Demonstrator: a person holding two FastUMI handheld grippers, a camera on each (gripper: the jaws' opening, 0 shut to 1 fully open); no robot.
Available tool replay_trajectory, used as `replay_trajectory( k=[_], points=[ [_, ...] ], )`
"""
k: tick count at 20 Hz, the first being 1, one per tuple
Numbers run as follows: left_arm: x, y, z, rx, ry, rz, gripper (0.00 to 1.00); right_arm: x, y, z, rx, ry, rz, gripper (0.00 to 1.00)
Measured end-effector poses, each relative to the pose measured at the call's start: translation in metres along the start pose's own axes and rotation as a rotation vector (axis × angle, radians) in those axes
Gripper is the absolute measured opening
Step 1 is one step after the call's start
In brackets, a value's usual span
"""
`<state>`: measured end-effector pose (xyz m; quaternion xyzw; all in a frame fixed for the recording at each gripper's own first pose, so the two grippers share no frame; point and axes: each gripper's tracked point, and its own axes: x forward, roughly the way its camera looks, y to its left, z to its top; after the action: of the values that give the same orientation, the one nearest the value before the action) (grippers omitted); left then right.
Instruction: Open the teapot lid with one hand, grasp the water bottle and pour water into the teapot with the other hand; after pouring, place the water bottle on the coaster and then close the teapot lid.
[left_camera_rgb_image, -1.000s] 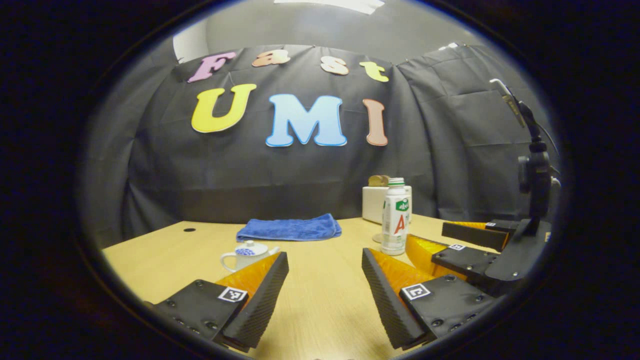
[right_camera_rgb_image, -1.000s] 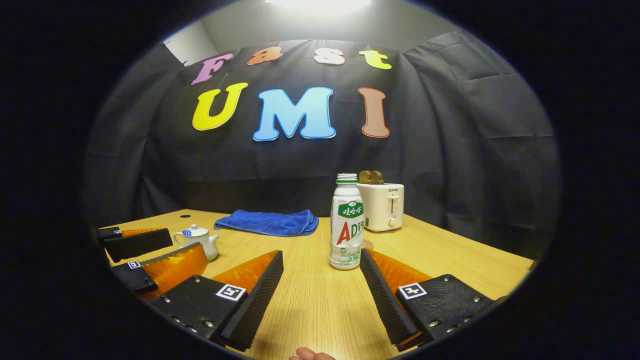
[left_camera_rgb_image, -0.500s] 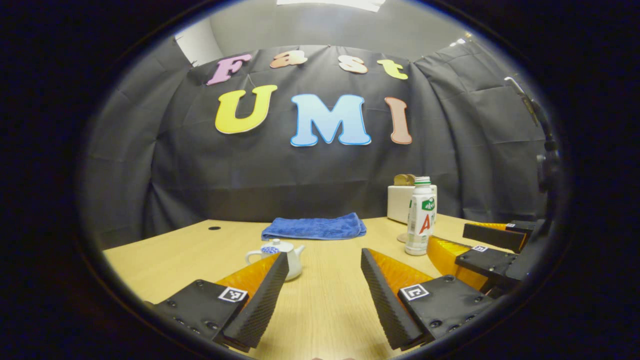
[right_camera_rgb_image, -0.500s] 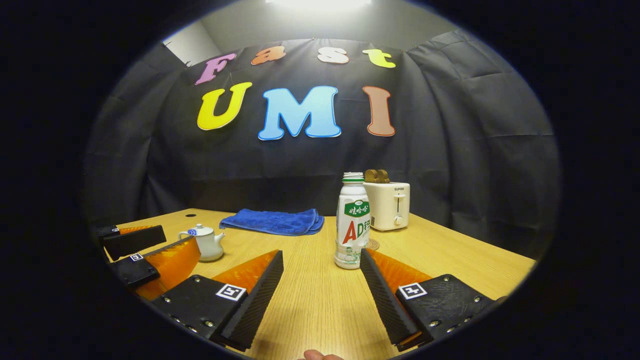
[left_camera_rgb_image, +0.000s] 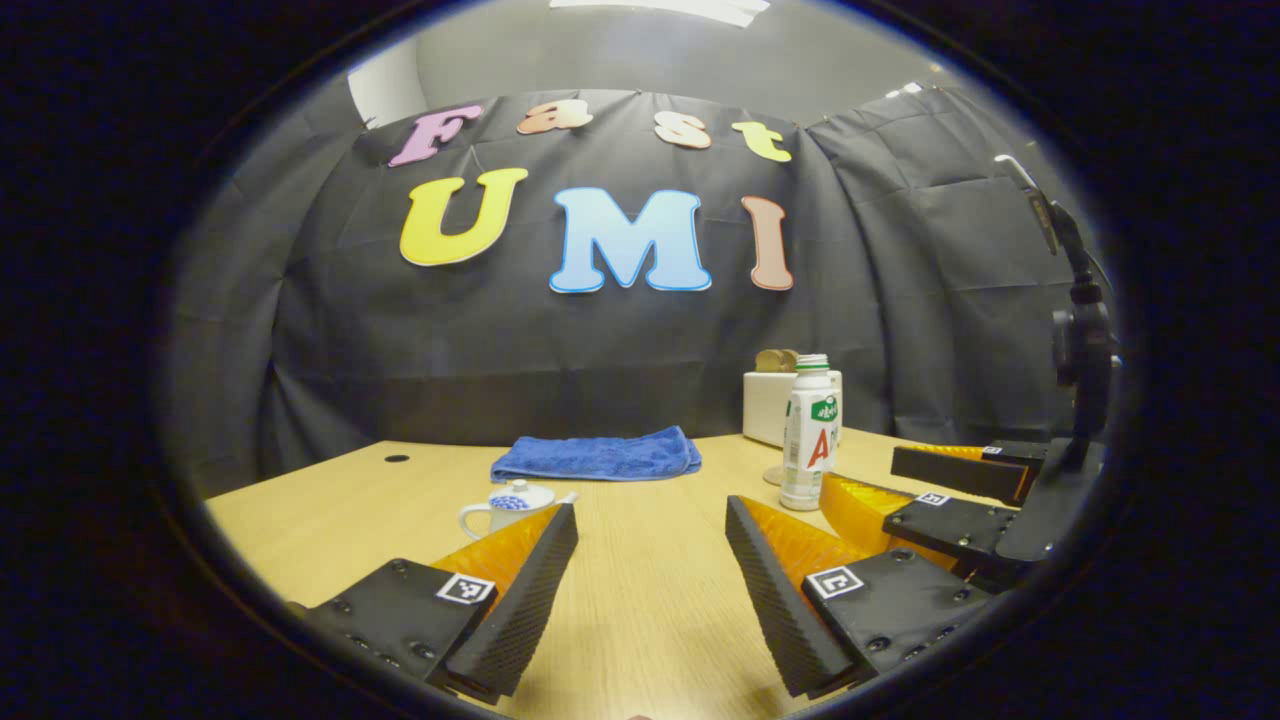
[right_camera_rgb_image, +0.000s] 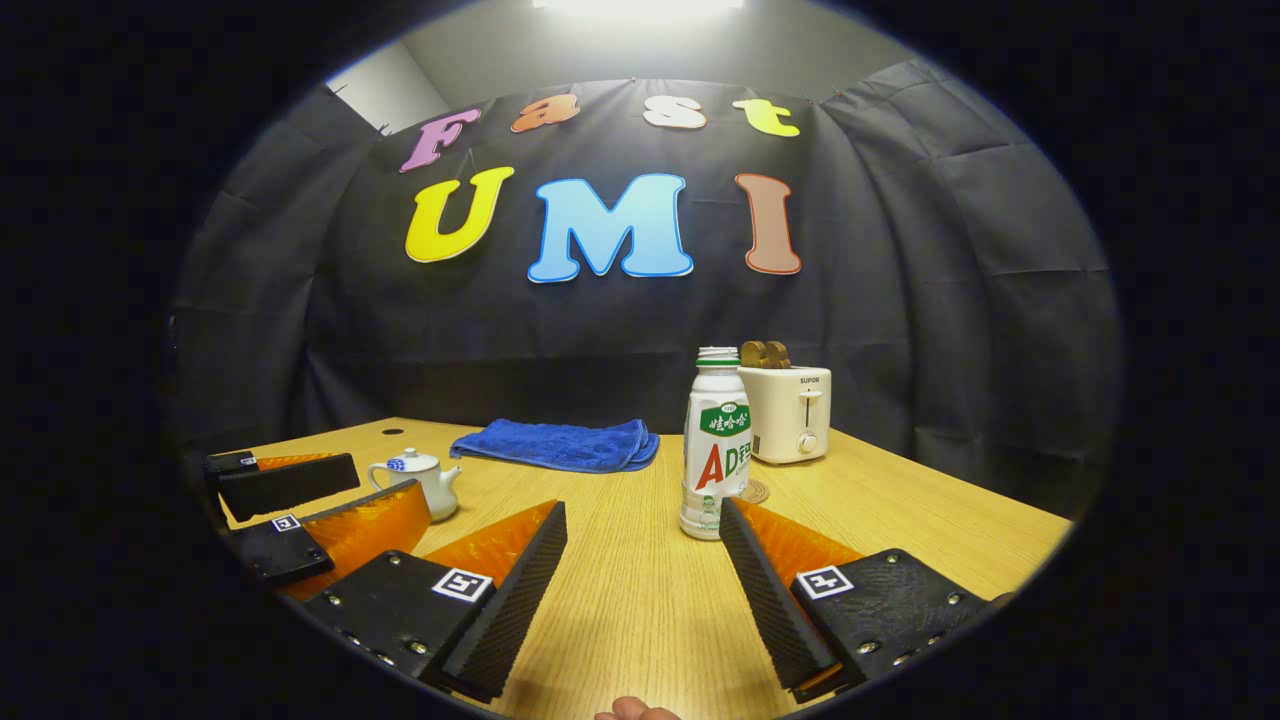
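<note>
On the light wooden table (right_camera_rgb_image: 900, 520), w/ the white plastic water bottle (right_camera_rgb_image: 716, 440) as landmark: it stands upright just ahead of the right gripper (right_camera_rgb_image: 645, 540), close to the tip of that gripper's right-hand finger, not touching. Right gripper's fingers spread wide apart, nothing between them. Small white teapot w/ blue pattern (right_camera_rgb_image: 420, 478) sits well left of the bottle, lid on. Left gripper (left_camera_rgb_image: 650, 540) also spread wide, holding nothing; teapot (left_camera_rgb_image: 505, 505) just beyond its left-hand finger, bottle (left_camera_rgb_image: 808, 432) farther off to the right. Folded blue cloth (right_camera_rgb_image: 555, 445) lies behind & left of the bottle; white toaster (right_camera_rgb_image: 785, 412) behind it, right. Right gripper view shows a round coaster (right_camera_rgb_image: 755, 491) just behind the bottle's base; left gripper view shows a dark camera stand (left_camera_rgb_image: 1075, 340) far right of the bottle.
</note>
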<state>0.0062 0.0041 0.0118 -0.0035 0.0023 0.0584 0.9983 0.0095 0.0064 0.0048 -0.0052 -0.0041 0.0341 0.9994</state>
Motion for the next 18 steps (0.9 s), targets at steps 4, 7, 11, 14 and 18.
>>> replay_trajectory(
  k=[4,7,11,14,18],
  points=[
    [0.002,0.008,-0.001,0.003,0.003,0.018,1.00,0.000,0.001,0.000,-0.001,0.000,0.020,0.95],
    [0.015,0.038,-0.003,-0.008,0.005,0.086,1.00,0.001,-0.007,0.000,-0.001,-0.001,0.027,0.95],
    [0.047,0.071,-0.015,-0.044,0.055,0.113,1.00,0.005,-0.015,0.001,0.000,0.000,0.017,0.95],
    [0.073,0.101,-0.021,-0.066,0.086,0.166,1.00,0.005,-0.016,0.000,-0.001,0.001,0.018,0.95],
    [0.105,0.129,-0.028,-0.075,0.126,0.203,0.99,0.005,-0.016,0.000,0.000,0.001,0.018,0.95]
  ],
)
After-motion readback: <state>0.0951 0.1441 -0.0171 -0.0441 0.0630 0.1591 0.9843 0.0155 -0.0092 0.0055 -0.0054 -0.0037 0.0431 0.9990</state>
